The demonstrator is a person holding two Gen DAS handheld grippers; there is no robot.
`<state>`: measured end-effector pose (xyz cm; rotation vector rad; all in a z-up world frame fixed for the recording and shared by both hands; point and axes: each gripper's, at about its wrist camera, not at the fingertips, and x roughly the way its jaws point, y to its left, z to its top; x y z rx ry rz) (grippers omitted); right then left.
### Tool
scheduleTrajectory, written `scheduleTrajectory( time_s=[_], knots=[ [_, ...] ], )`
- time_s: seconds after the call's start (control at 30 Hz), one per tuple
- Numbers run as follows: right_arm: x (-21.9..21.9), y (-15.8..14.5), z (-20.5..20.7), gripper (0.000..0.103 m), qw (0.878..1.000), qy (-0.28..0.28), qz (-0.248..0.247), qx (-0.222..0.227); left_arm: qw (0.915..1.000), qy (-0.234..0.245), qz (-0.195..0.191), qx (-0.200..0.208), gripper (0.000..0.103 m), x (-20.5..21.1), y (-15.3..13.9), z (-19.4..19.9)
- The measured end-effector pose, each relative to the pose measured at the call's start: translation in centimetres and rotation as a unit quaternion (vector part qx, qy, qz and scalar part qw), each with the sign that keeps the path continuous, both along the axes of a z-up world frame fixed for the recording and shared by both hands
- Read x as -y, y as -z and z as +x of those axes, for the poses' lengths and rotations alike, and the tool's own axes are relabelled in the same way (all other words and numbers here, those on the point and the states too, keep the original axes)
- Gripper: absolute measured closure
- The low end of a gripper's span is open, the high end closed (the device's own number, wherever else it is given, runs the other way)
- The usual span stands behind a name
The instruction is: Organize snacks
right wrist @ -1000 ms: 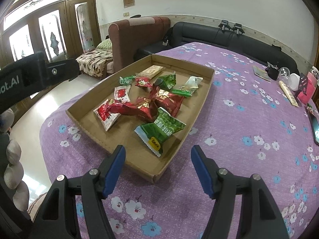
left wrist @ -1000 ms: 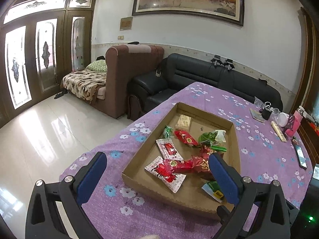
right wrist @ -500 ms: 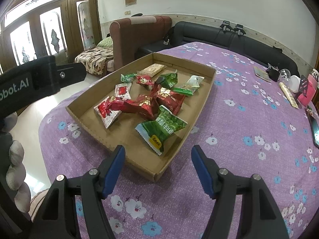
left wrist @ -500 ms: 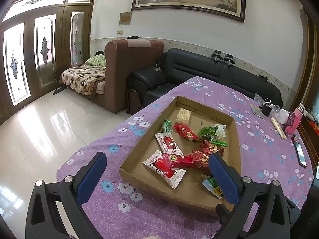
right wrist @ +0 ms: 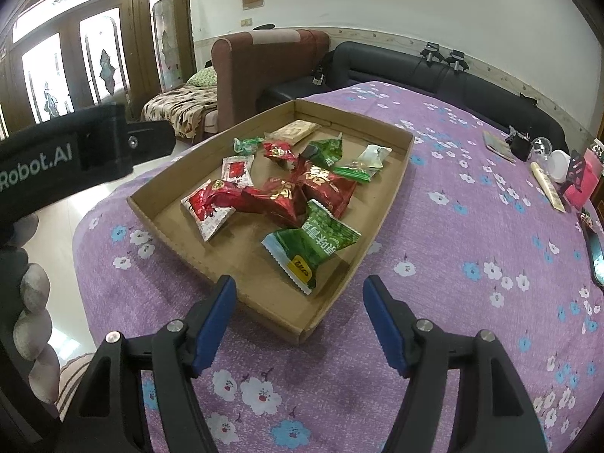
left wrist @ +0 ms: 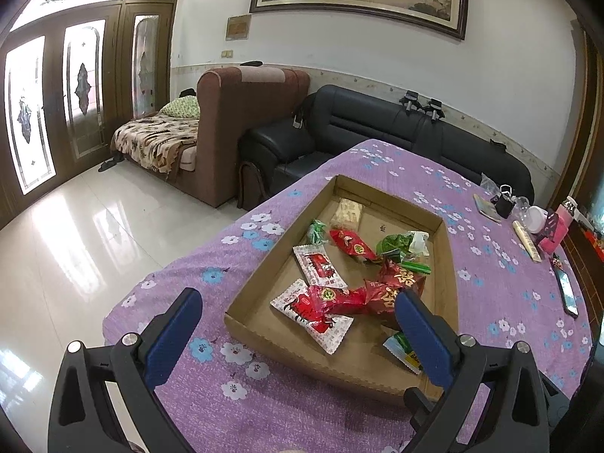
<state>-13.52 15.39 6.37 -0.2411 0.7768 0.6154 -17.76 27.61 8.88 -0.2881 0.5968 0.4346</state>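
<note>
A shallow cardboard tray [left wrist: 249,283] [right wrist: 396,177] lies on a purple flowered tablecloth and holds several snack packets. Red packets [left wrist: 400,287] [right wrist: 324,185] lie in the middle, a green packet [right wrist: 313,241] [left wrist: 402,349] near the front right corner, a white and red packet [left wrist: 313,317] [right wrist: 205,209] at the front left, a beige bar [left wrist: 347,213] [right wrist: 296,130] at the far end. My left gripper [left wrist: 298,324] is open and empty above the tray's near edge. My right gripper [right wrist: 300,311] is open and empty at the tray's front corner.
At the table's far right lie a pink box [left wrist: 558,226] [right wrist: 583,181], a white cup [right wrist: 558,160], a cream stick [right wrist: 547,188] and a phone [left wrist: 566,294]. A black sofa [left wrist: 377,128] and brown armchair [left wrist: 245,120] stand behind. The left gripper's body [right wrist: 68,154] shows at left.
Both grippers have drawn back and up a little from the tray, so it looks smaller and farther. Both stay open. The snacks have not moved.
</note>
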Motion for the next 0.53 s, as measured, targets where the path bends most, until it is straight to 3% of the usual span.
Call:
scheduleTrajectory(
  time_s=[0.53],
  knots=[
    [-0.01, 0.08, 0.09, 0.029, 1.000, -0.005, 0.000, -0.001, 0.9999, -0.006, -0.008, -0.007, 0.000, -0.42, -0.08, 0.12]
  ],
)
